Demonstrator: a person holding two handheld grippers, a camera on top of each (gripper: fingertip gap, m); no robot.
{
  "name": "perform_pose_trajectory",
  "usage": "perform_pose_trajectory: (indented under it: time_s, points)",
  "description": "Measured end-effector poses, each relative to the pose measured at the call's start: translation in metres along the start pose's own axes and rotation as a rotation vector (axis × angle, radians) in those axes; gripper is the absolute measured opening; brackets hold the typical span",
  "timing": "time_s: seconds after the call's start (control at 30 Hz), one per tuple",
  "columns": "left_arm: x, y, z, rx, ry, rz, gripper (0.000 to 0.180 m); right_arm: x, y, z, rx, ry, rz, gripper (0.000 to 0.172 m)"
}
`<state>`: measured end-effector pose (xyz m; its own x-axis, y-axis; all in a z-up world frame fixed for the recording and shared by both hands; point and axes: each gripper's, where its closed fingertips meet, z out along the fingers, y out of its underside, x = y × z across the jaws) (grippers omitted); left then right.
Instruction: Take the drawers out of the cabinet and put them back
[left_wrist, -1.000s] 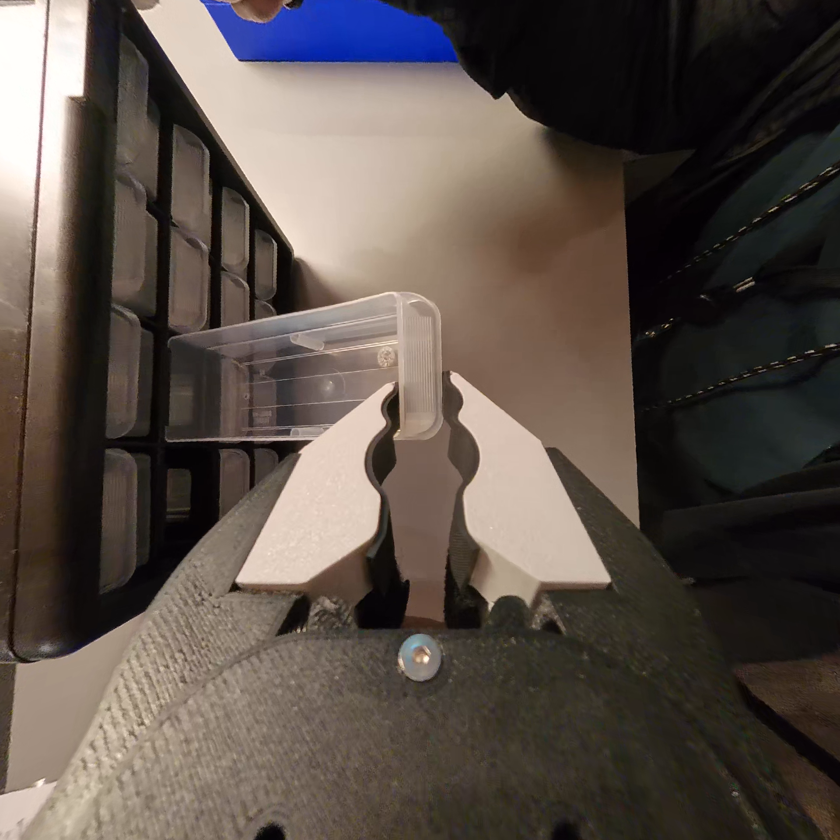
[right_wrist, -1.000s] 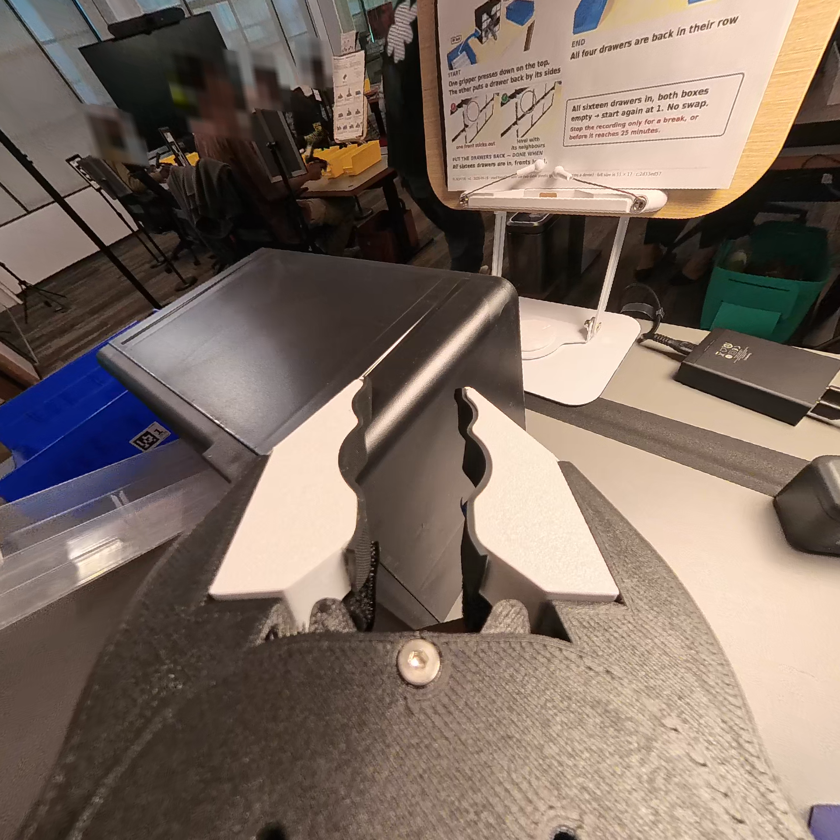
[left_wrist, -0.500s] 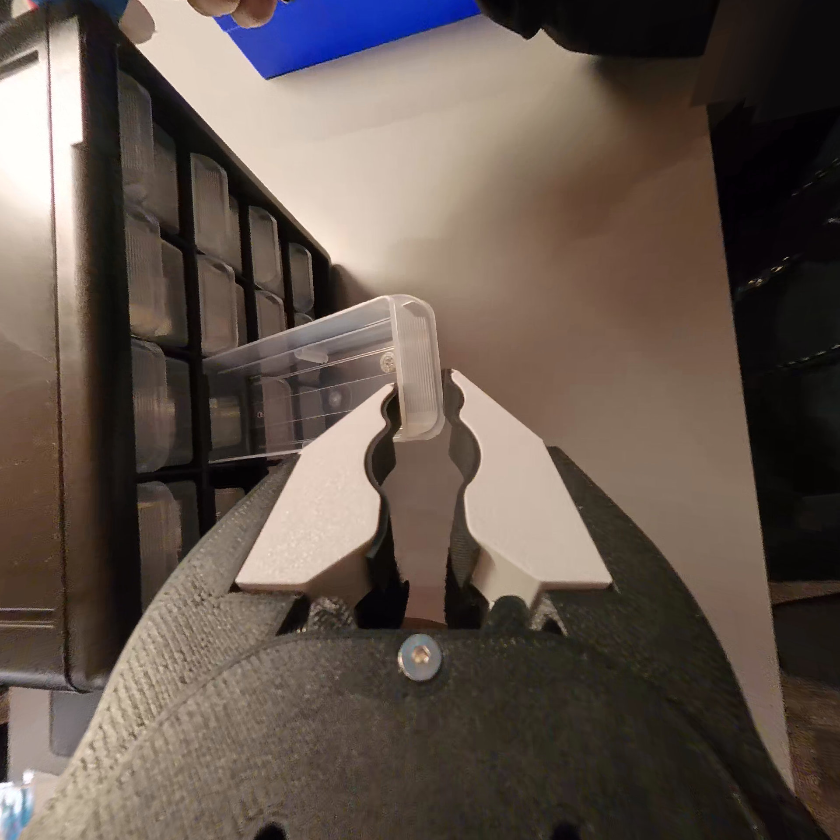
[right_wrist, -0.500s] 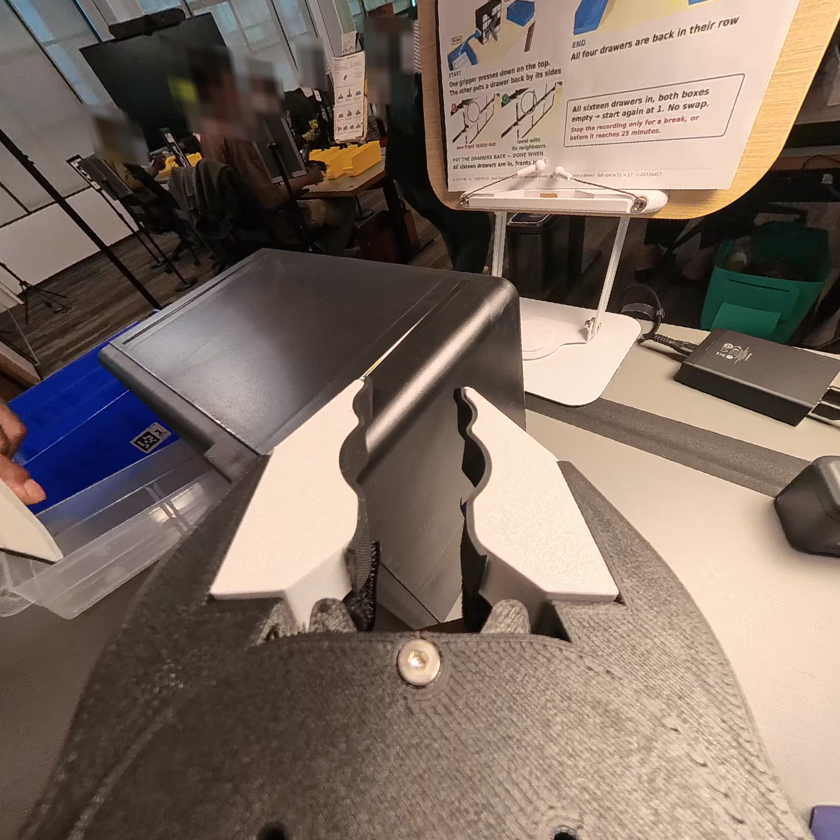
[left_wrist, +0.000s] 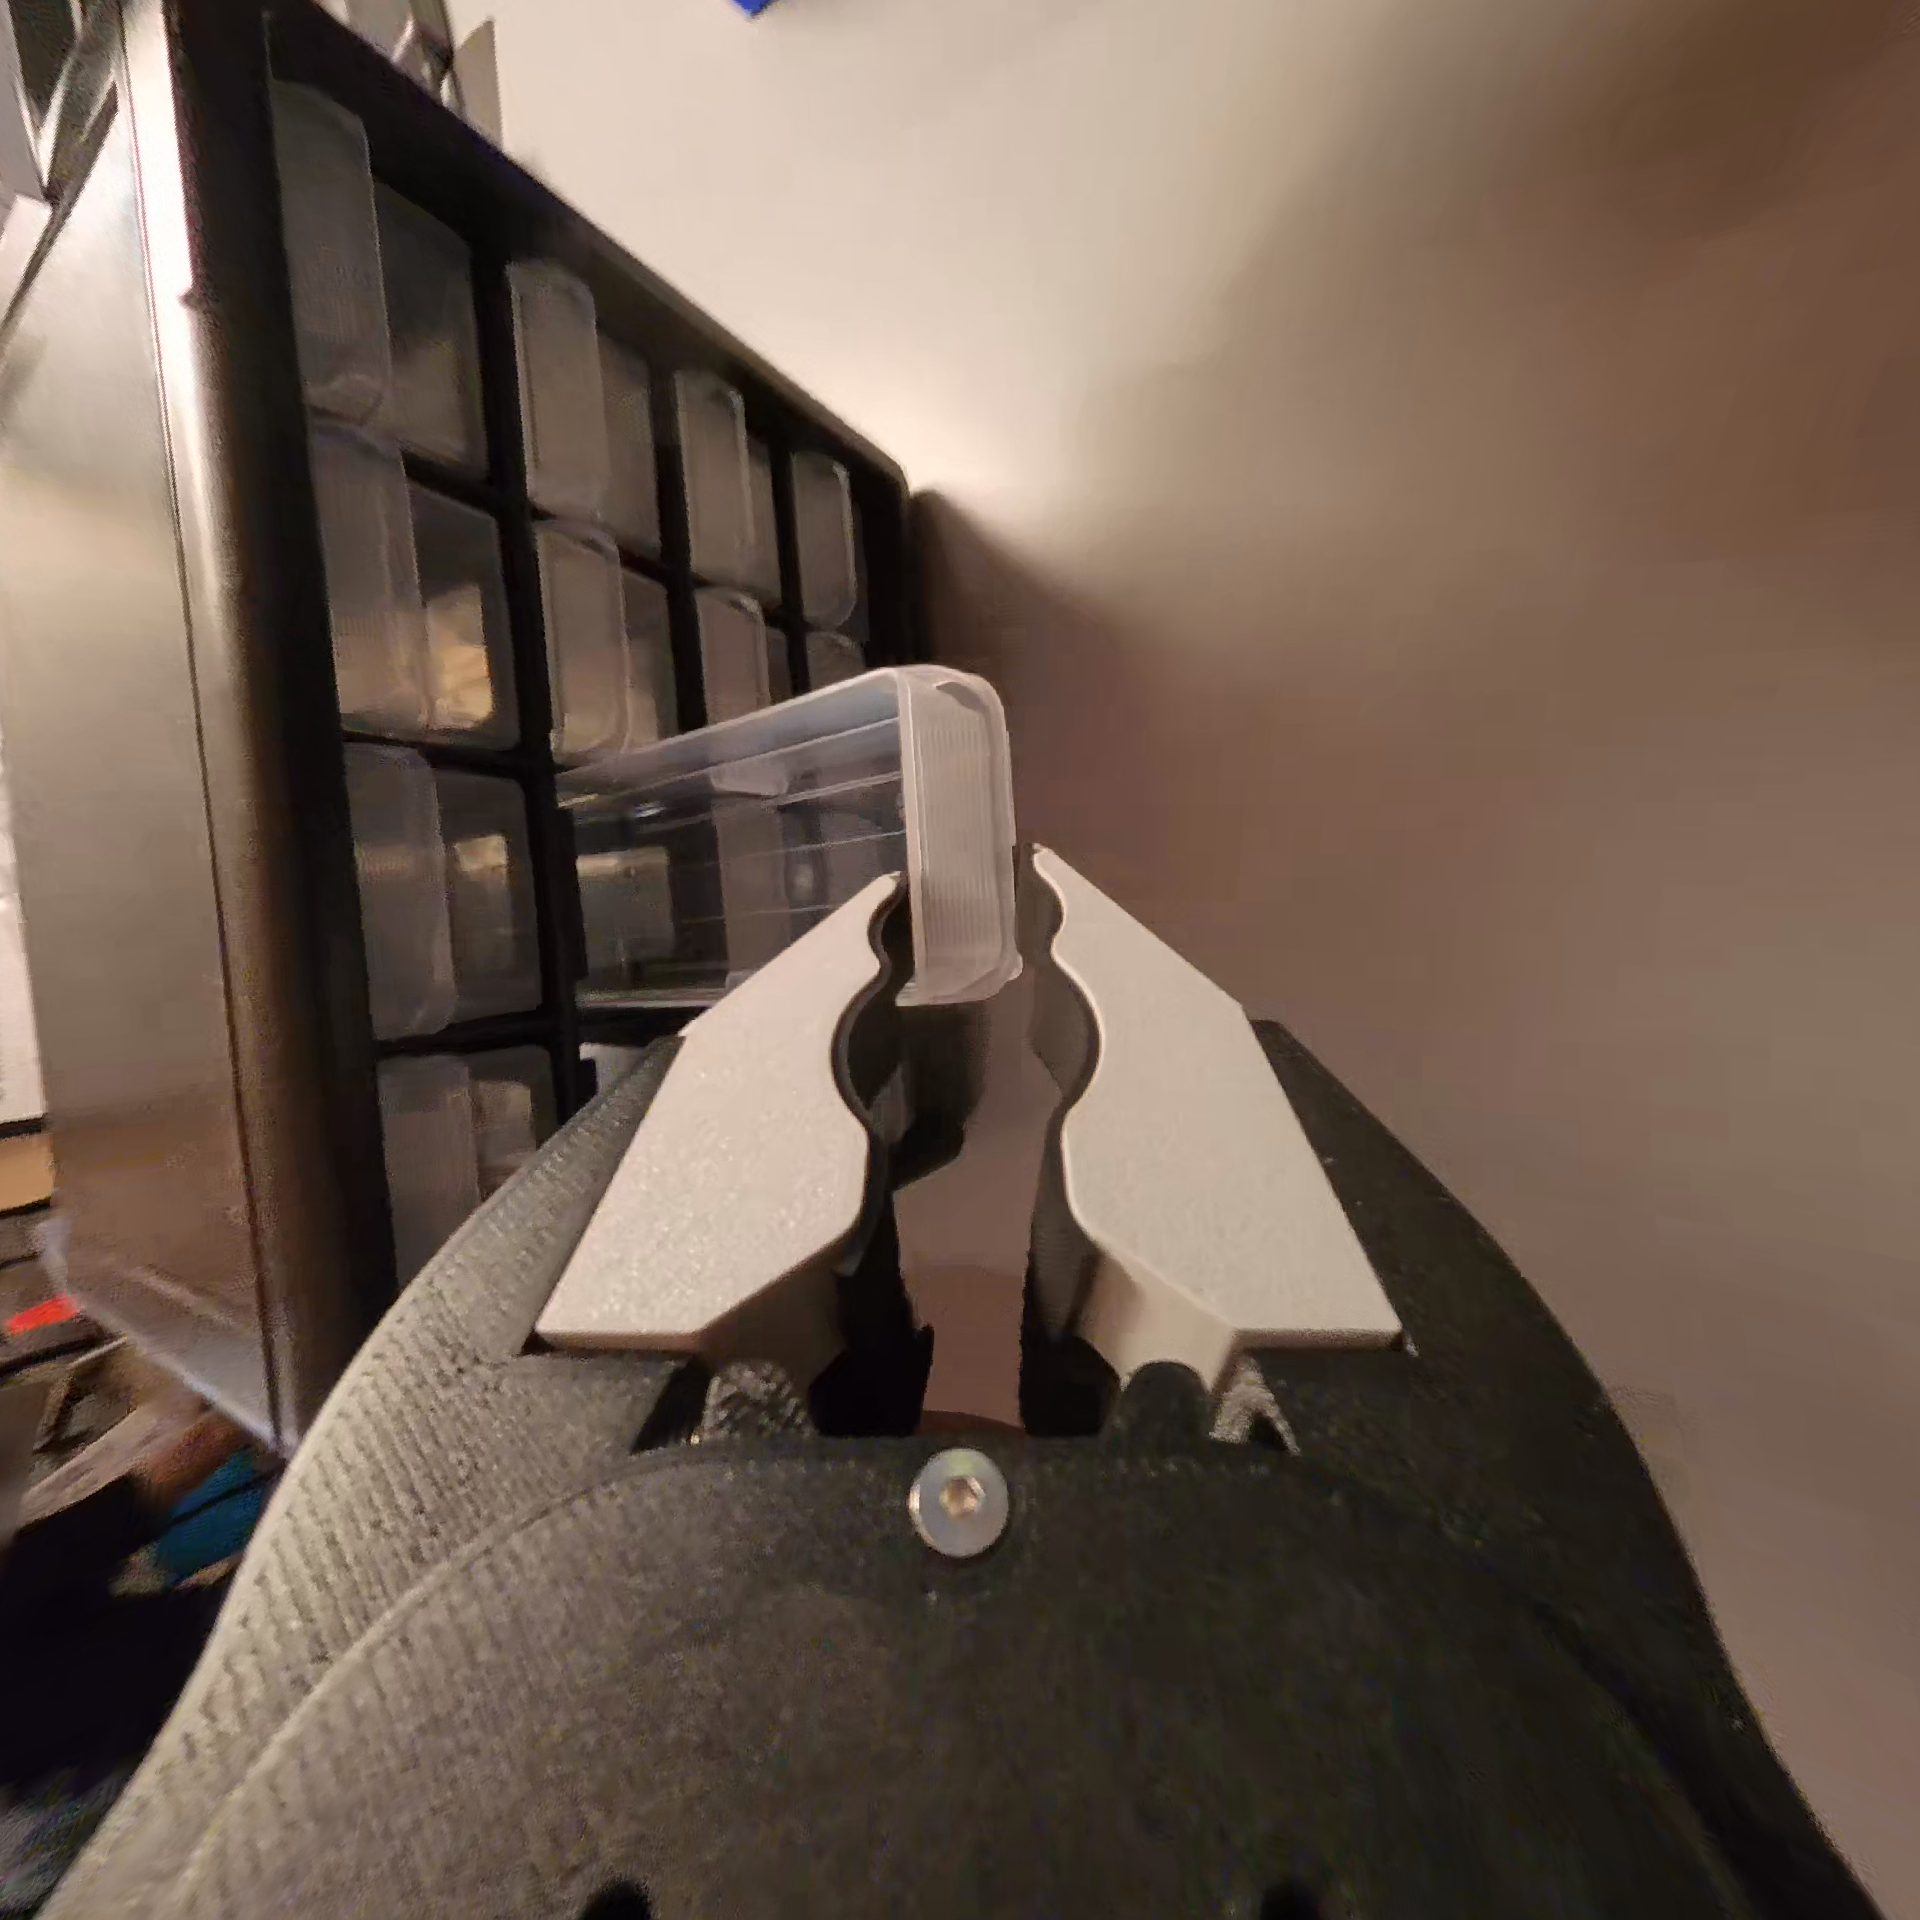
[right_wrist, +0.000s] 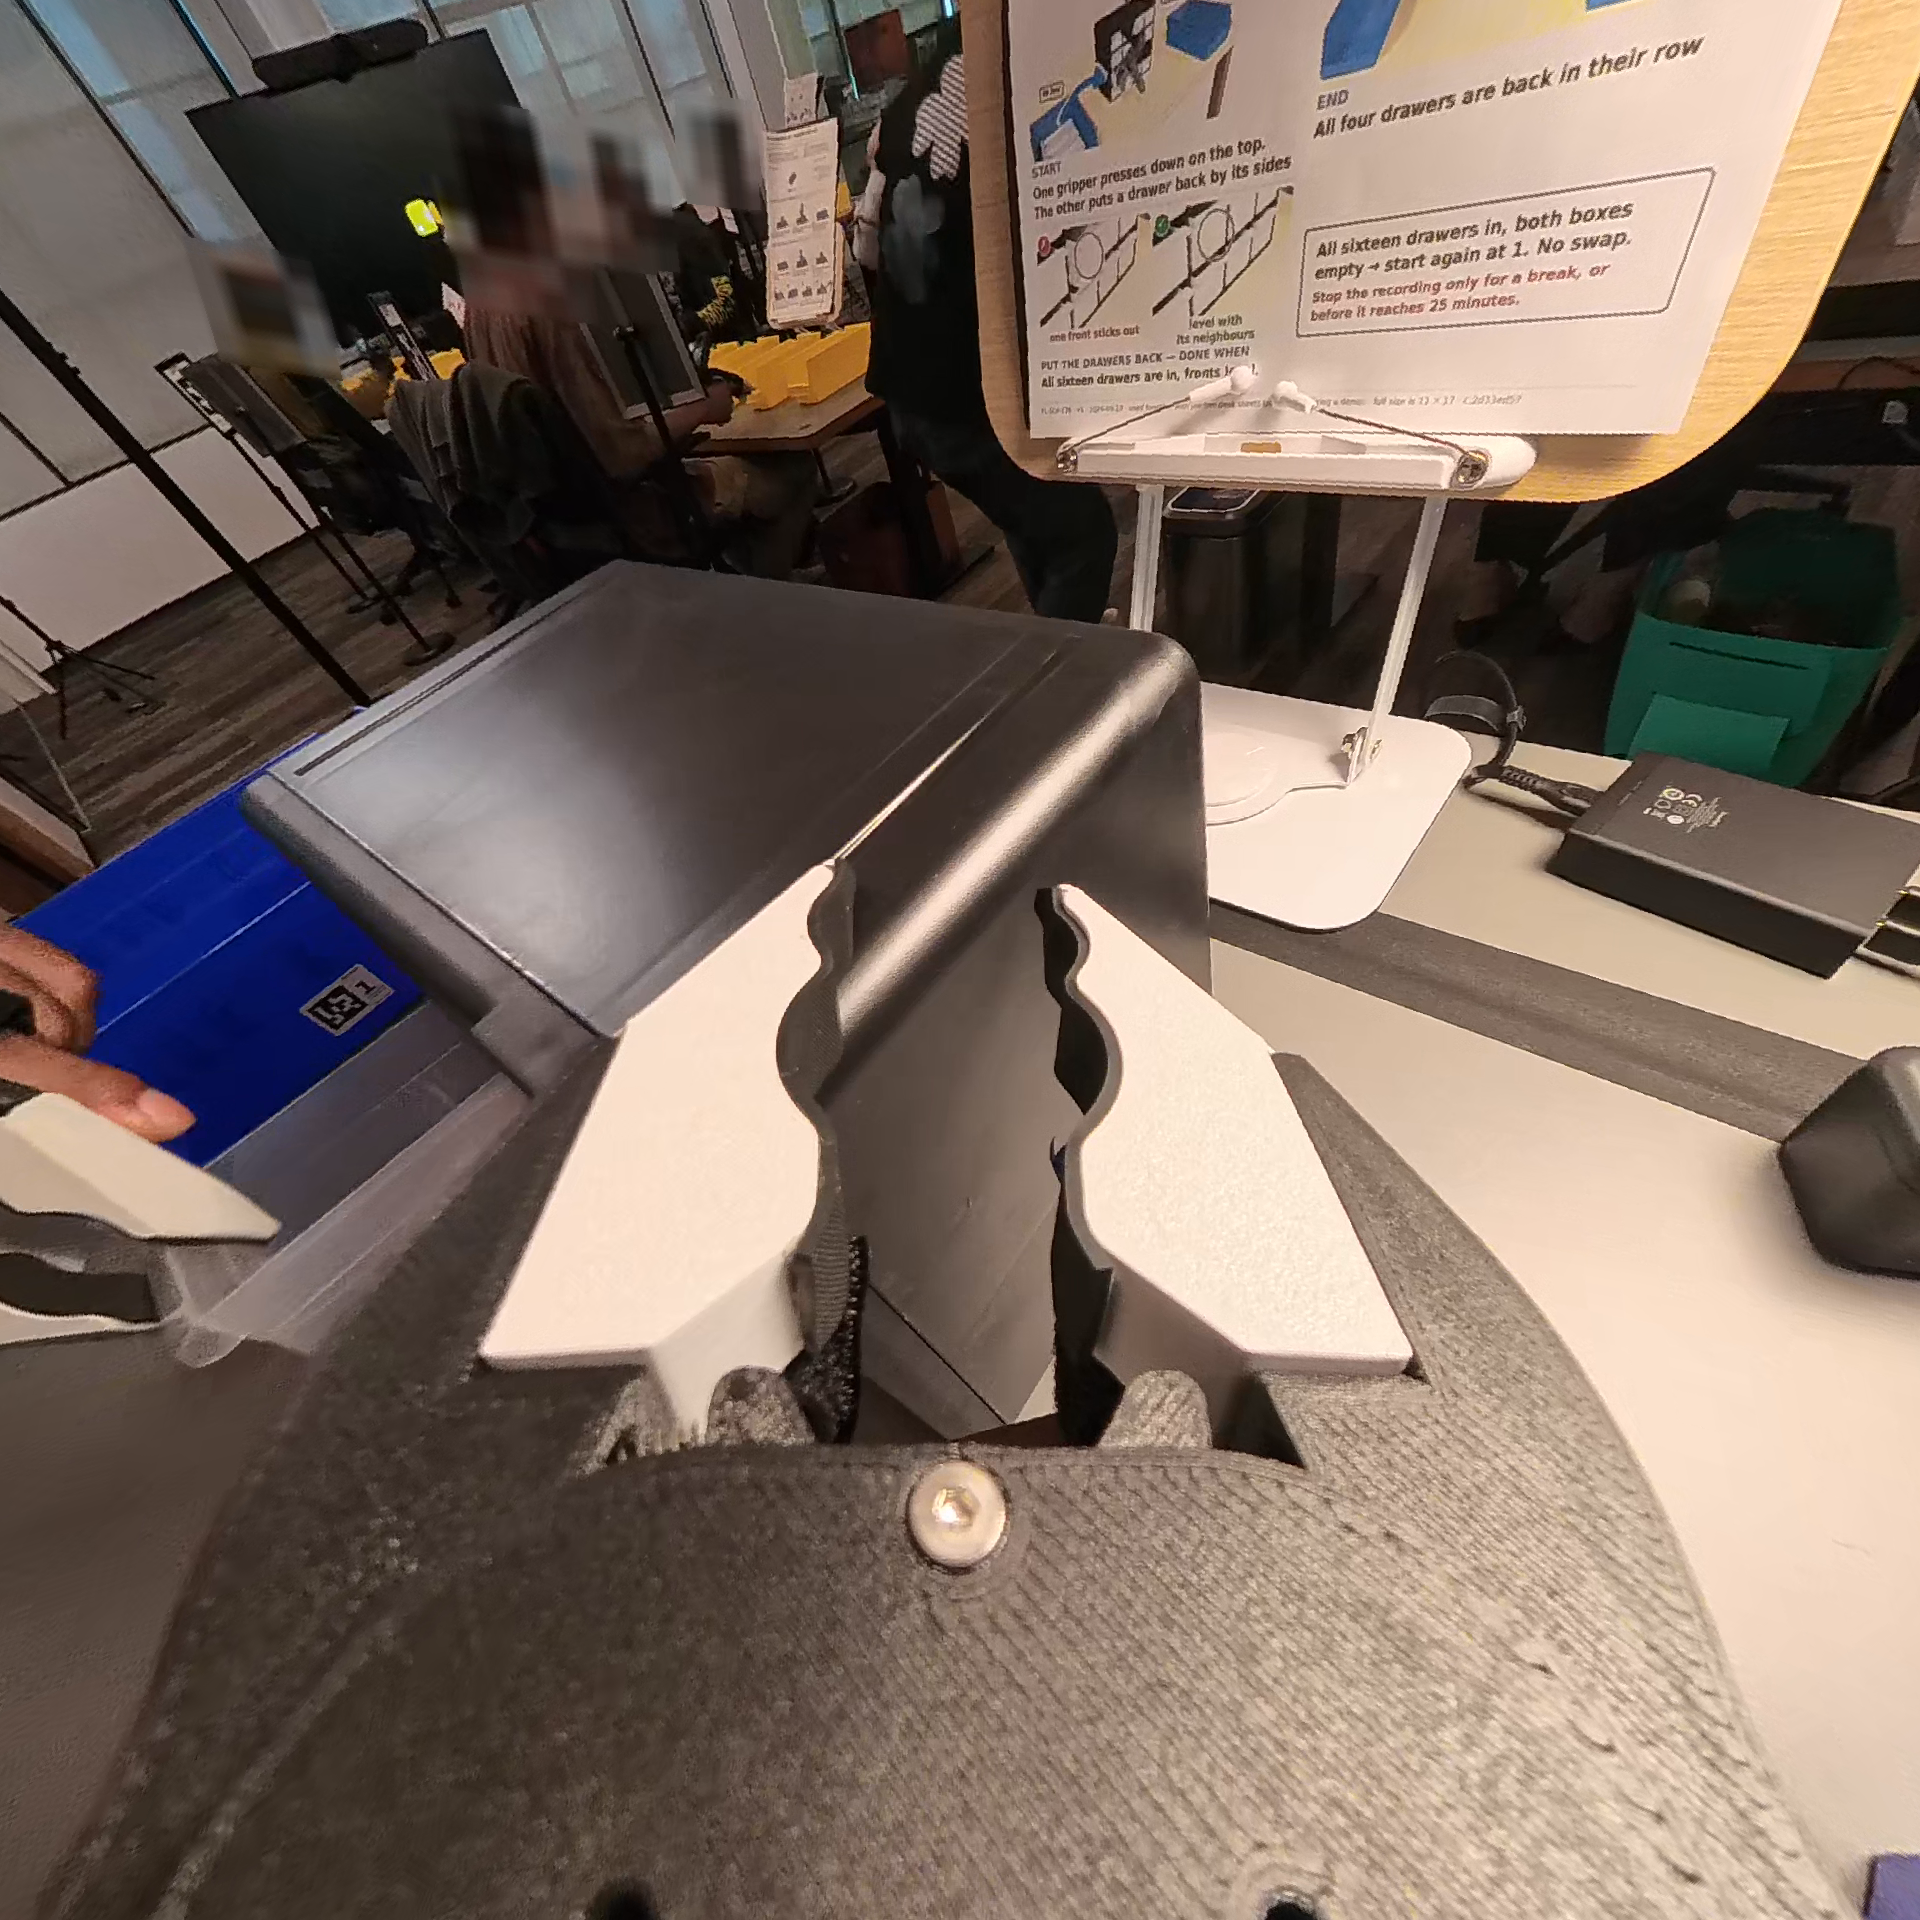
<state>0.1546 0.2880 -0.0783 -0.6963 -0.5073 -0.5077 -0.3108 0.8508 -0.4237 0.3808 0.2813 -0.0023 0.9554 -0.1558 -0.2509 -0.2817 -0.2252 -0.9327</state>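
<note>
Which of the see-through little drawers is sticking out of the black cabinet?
The clear plastic drawer whose ribbed front the left gripper is pinching. The other clear drawers sit pushed in, fronts level with the black cabinet.

Your left gripper (left_wrist: 961, 914) clamps its white fingers (left_wrist: 790, 1049) on a clear plastic drawer's (left_wrist: 831, 821) front; your right gripper (right_wrist: 945, 914) rests with jaws parted over a black cabinet's (right_wrist: 644, 769) top edge.

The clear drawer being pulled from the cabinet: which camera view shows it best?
The left wrist view: the clear drawer juts from the black cabinet, its front clamped in the left gripper. The right wrist view catches only part of it at the left edge, beside the cabinet's top.
</note>
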Motion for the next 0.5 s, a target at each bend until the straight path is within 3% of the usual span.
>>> perform_pose_trajectory:
  time_s: [0.13, 0.33, 0.43, 0.5]
  points:
    - [-0.023, 0.015, 0.007, -0.076, -0.176, 0.052, 0.021, 0.000, 0.000, 0.000, -0.001, -0.003, 0.000, 0.039]
    - [-0.066, 0.030, 0.015, -0.159, -0.516, 0.060, 0.043, 0.000, 0.000, 0.000, -0.001, -0.002, -0.001, 0.039]
    - [-0.056, 0.027, 0.012, -0.100, -0.495, -0.007, 0.054, 0.000, 0.000, 0.000, -0.004, -0.003, -0.006, 0.039]
    - [-0.045, 0.016, 0.006, -0.021, -0.465, -0.025, 0.043, 0.000, 0.000, 0.000, -0.003, -0.007, -0.004, 0.039]
